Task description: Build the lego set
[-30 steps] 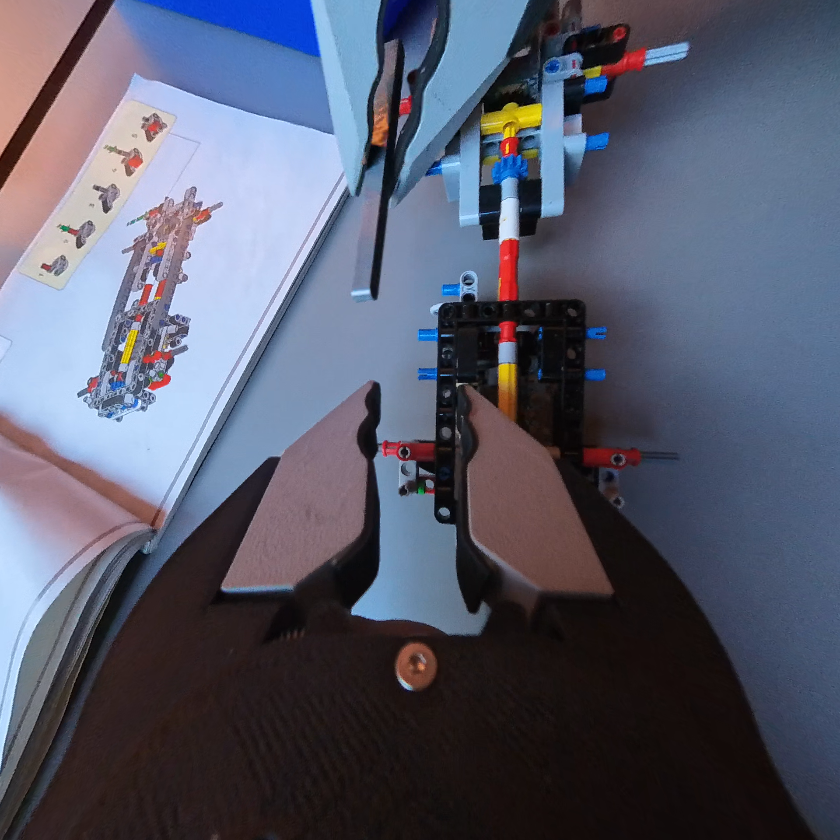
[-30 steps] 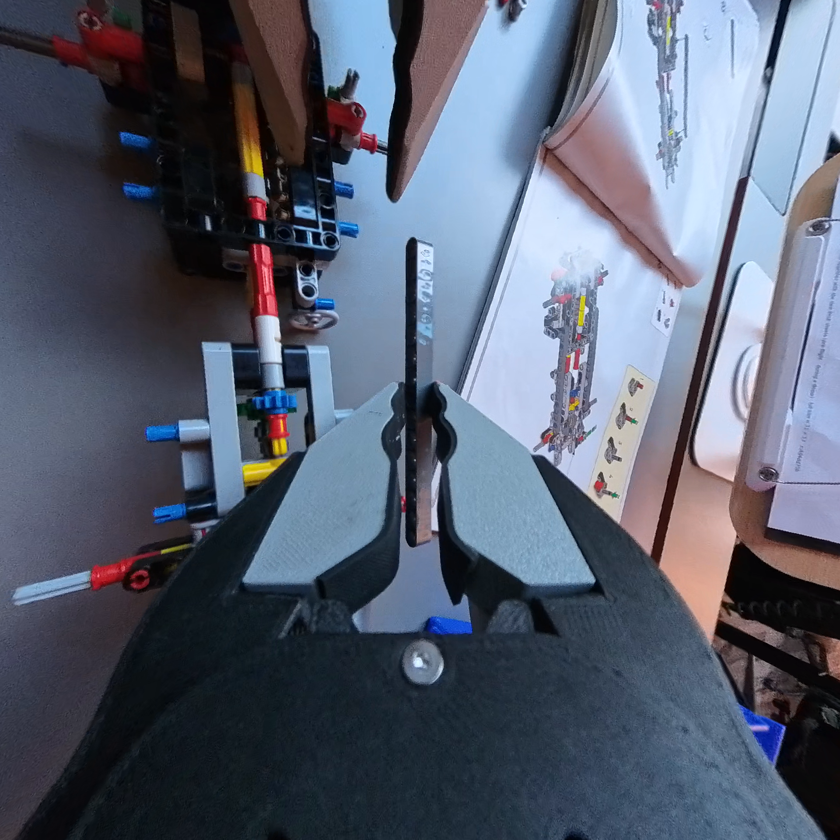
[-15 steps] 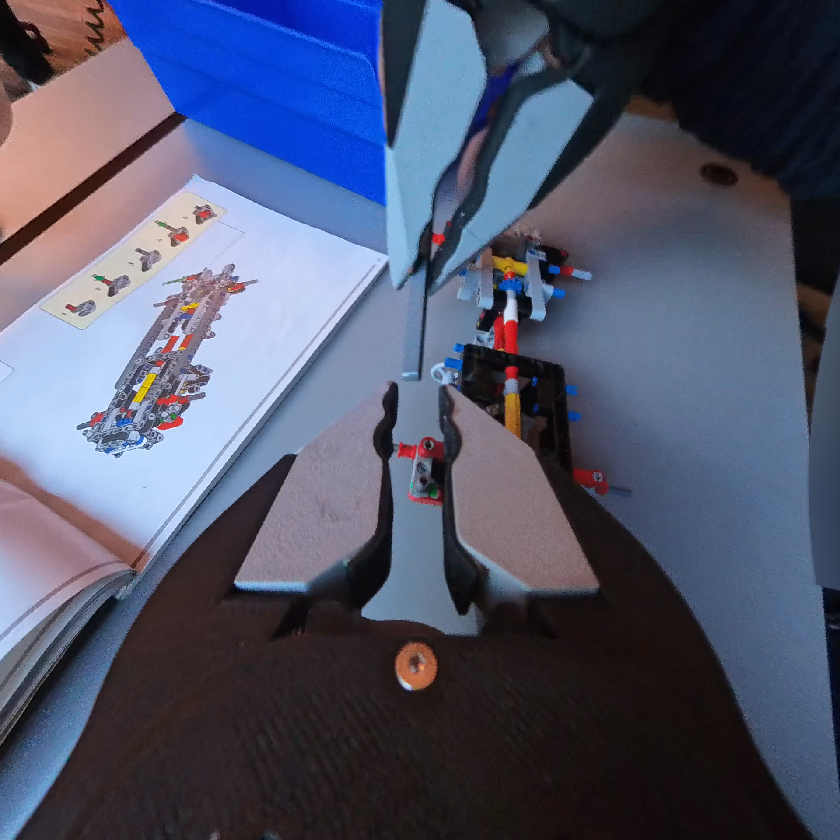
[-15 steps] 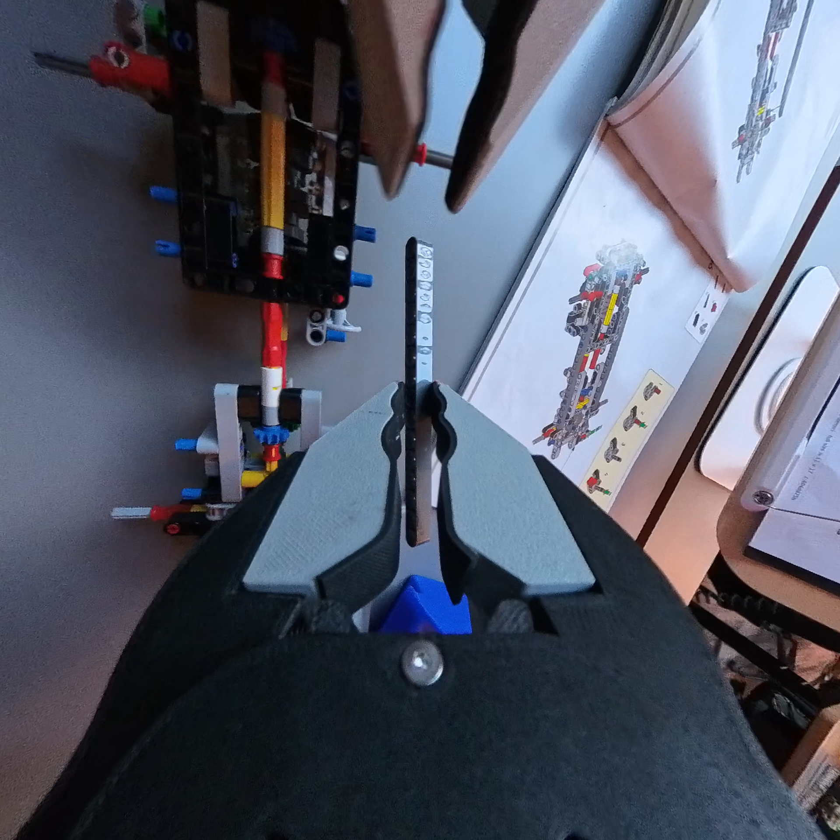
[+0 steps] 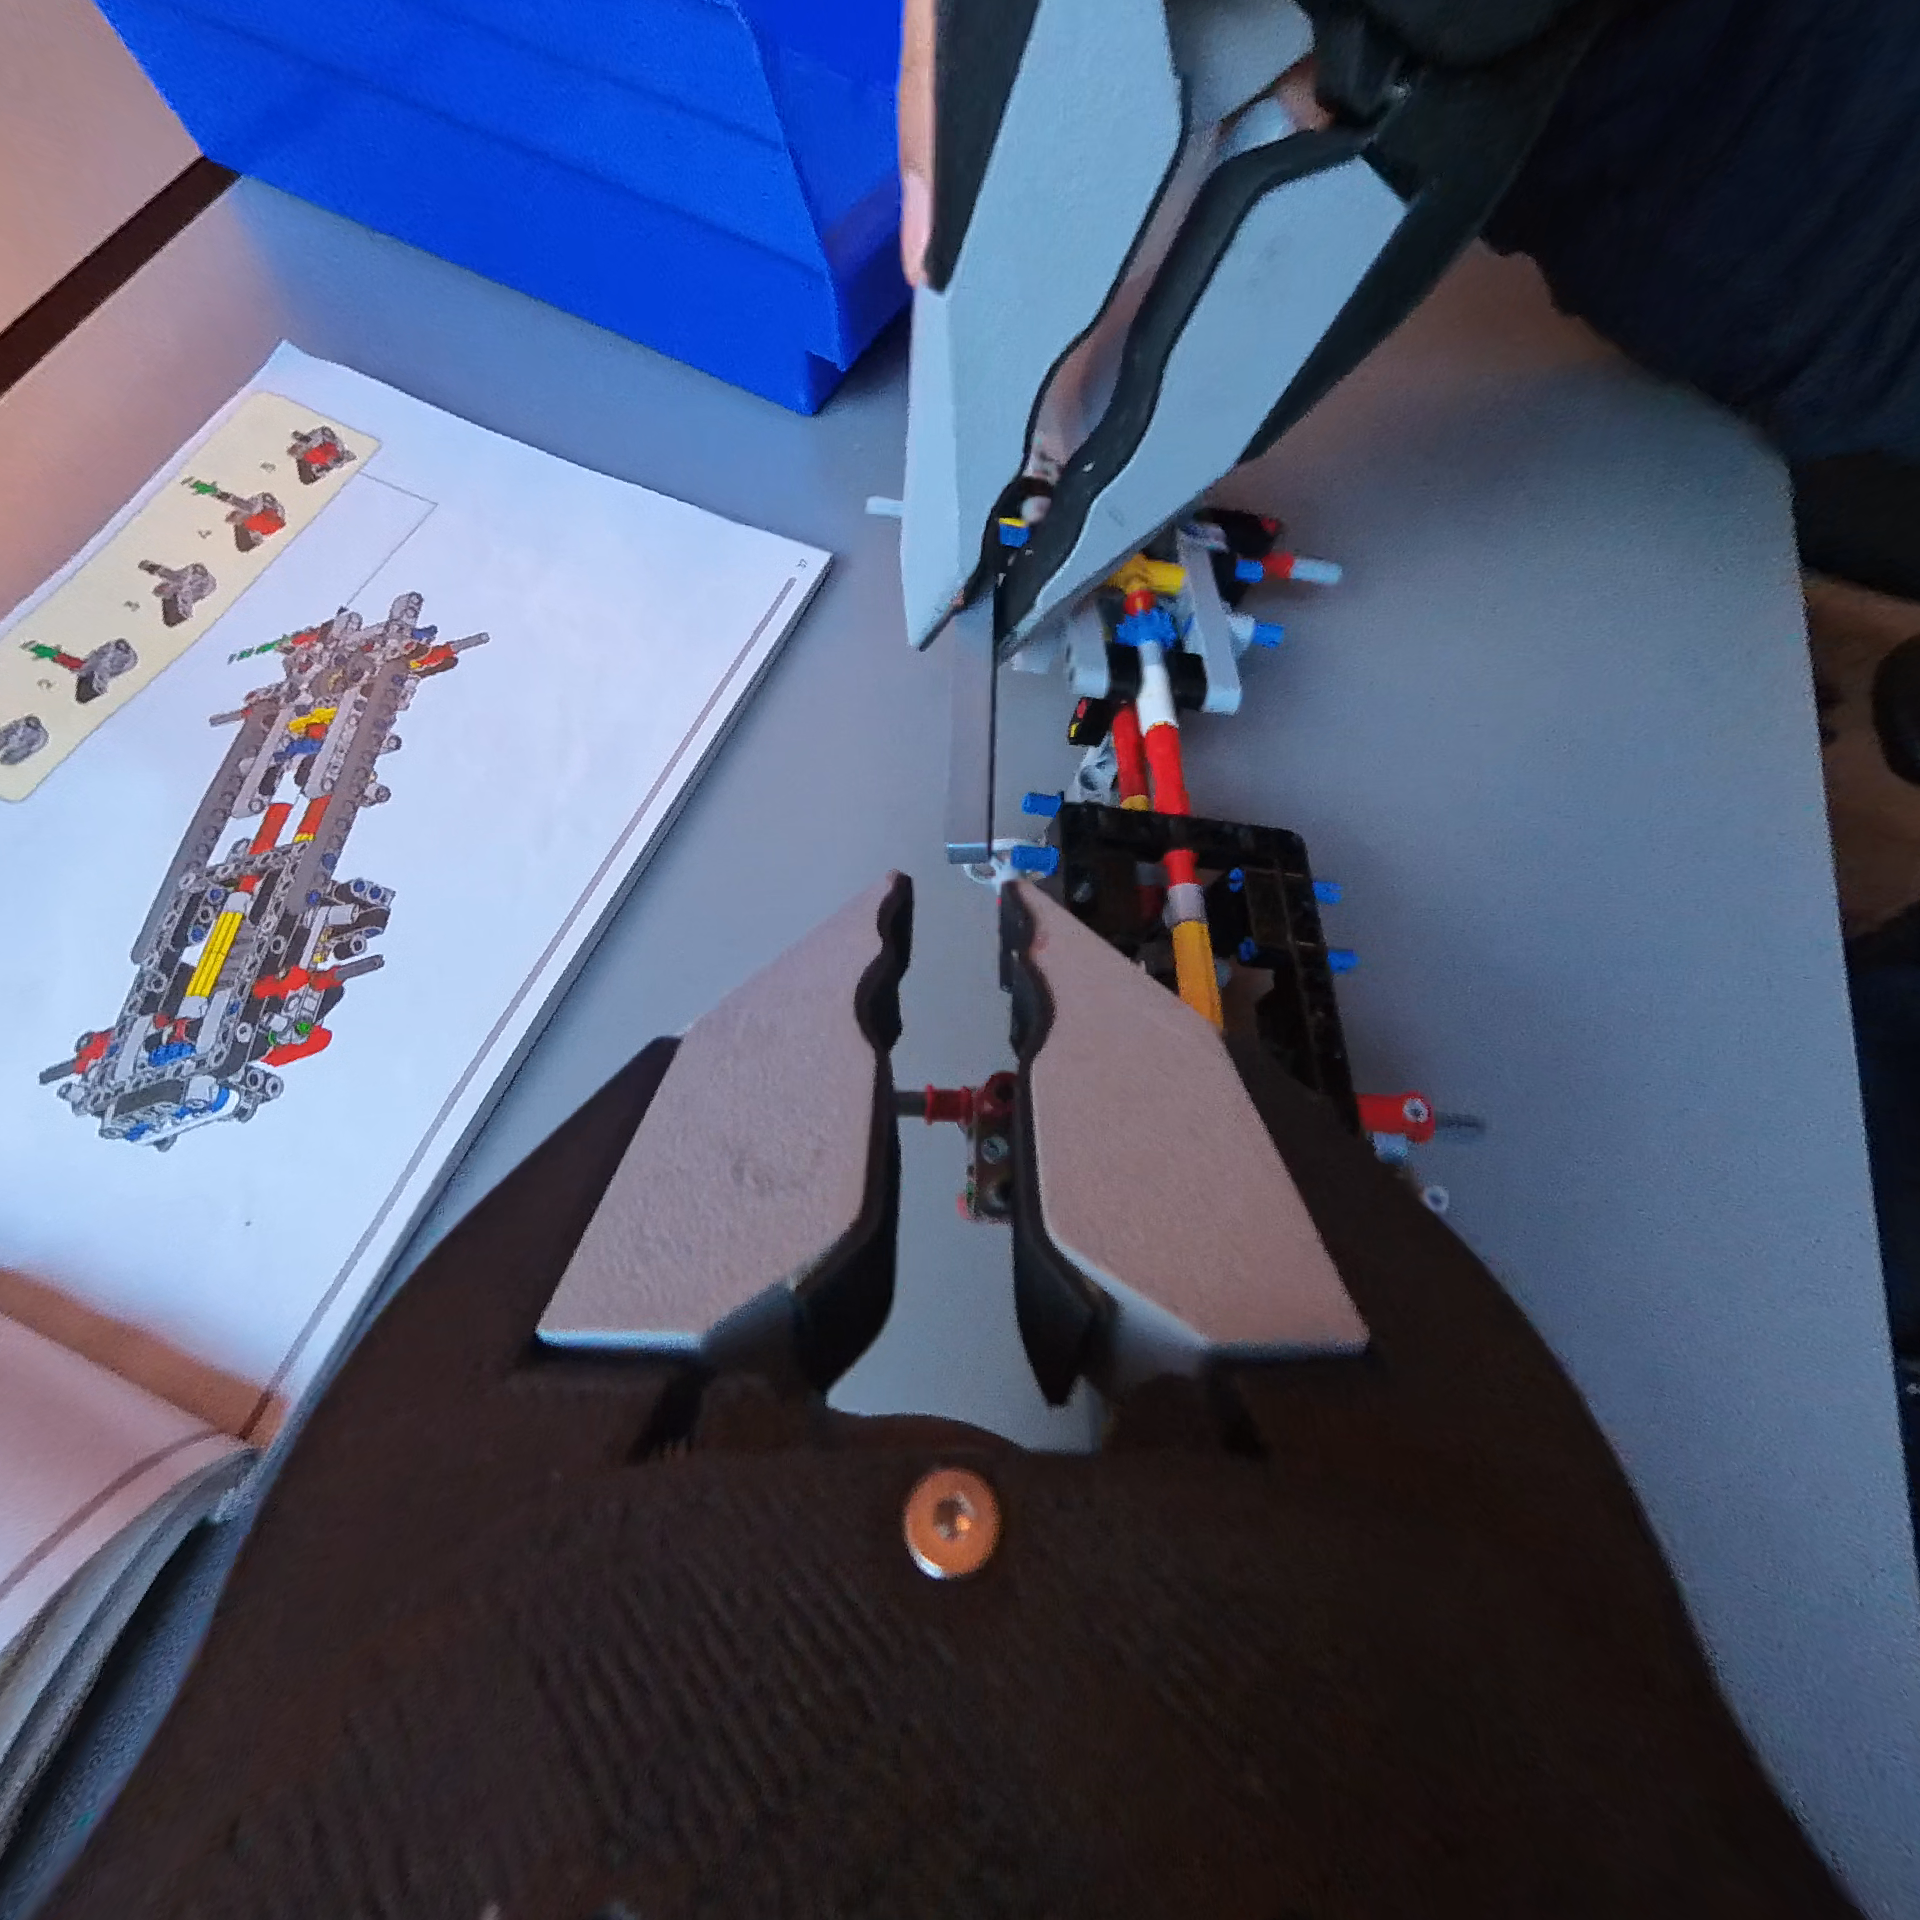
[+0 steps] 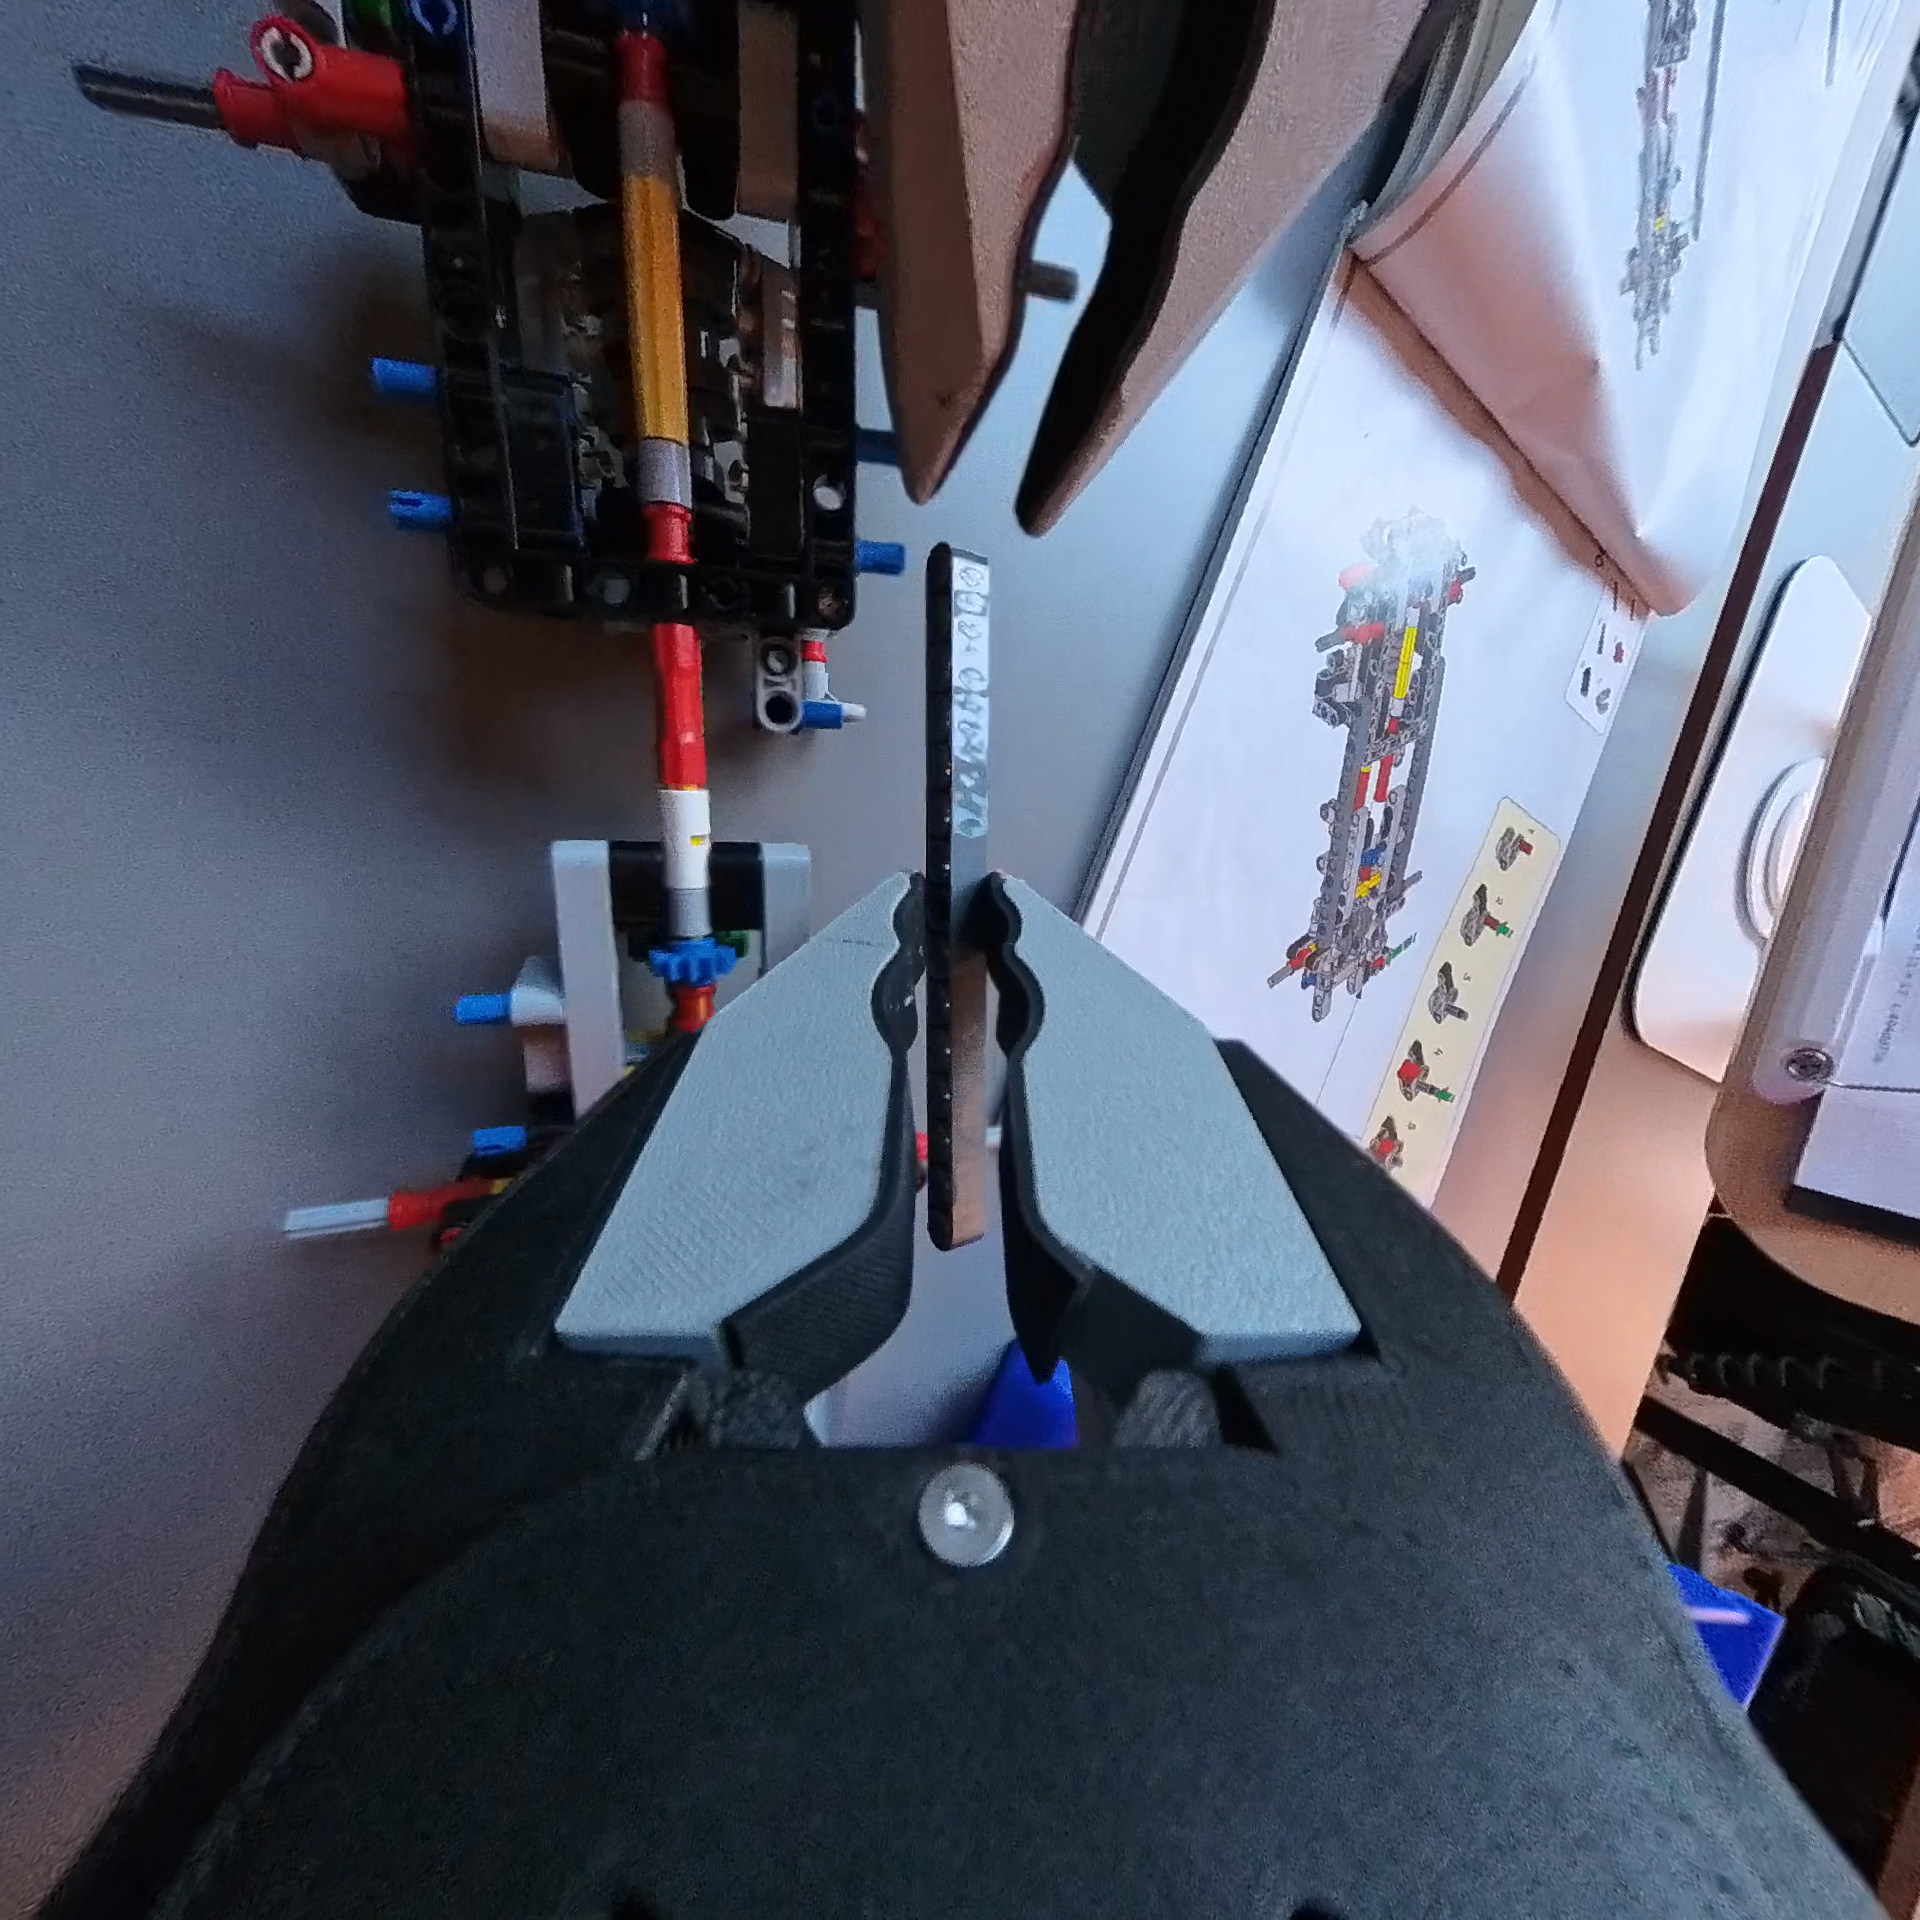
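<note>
My right gripper (image 6: 954, 883) is shut on a long thin beam (image 6: 956, 727), black on one side and grey on the other, held edge-on and pointing forward over the grey table. The beam also shows in the left wrist view (image 5: 971, 758), hanging from the grey right gripper (image 5: 987, 623). My left gripper (image 5: 956, 894) is open with a narrow gap and nothing in it. Its tips face the beam's free end. A brick assembly lies beside them: a black frame (image 5: 1174, 831) joined by a red, white and yellow shaft to a grey block (image 5: 1216, 665). A red axle piece (image 5: 982, 1101) shows through the left gap.
An open instruction booklet (image 5: 416, 831) lies left of the assembly and shows in the right wrist view (image 6: 1299, 727). A blue bin (image 5: 520, 156) stands at the back. A small grey connector with a blue pin (image 6: 790, 696) lies by the frame. The table edge runs beyond the booklet. About 6 cm separates my right fingertips from the grey block (image 5: 1216, 665).
My left jaws narrowed with nothing between them, and the gripper drew back from the black frame's left side. The right gripper kept the beam, which now points at the left tips.
</note>
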Demonstrator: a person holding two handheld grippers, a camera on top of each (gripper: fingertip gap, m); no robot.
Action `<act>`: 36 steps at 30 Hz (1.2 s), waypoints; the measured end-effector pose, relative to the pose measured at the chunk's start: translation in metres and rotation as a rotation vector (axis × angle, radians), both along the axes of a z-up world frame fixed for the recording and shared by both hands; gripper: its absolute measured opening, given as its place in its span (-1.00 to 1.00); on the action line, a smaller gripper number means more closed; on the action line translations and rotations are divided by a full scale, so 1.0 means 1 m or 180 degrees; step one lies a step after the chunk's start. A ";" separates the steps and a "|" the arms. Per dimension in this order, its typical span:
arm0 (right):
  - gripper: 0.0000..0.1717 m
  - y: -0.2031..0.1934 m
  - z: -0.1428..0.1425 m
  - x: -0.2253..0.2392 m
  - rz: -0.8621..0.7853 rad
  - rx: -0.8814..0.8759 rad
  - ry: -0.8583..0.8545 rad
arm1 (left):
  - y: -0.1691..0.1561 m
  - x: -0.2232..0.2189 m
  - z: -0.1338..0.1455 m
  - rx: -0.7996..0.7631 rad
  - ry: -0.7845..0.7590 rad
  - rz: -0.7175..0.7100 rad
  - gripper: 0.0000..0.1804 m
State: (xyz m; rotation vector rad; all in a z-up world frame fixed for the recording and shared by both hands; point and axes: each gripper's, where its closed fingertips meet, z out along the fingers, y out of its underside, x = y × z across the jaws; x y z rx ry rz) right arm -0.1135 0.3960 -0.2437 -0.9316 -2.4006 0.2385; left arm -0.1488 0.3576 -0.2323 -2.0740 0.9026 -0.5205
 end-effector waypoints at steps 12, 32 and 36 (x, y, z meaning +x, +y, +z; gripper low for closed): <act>-0.91 -0.007 0.002 -0.002 0.0208 0.0236 0.0124 | -0.024 0.012 0.019 0.0255 0.0243 -0.0181 -0.62; -0.91 -0.006 0.000 -0.005 0.0308 0.0323 0.0354 | -0.020 0.016 -0.004 0.0207 0.0669 -0.0174 -0.59; -0.91 -0.007 -0.001 -0.004 0.0307 0.0326 0.0334 | -0.021 0.016 -0.005 0.0231 0.0699 -0.0189 -0.59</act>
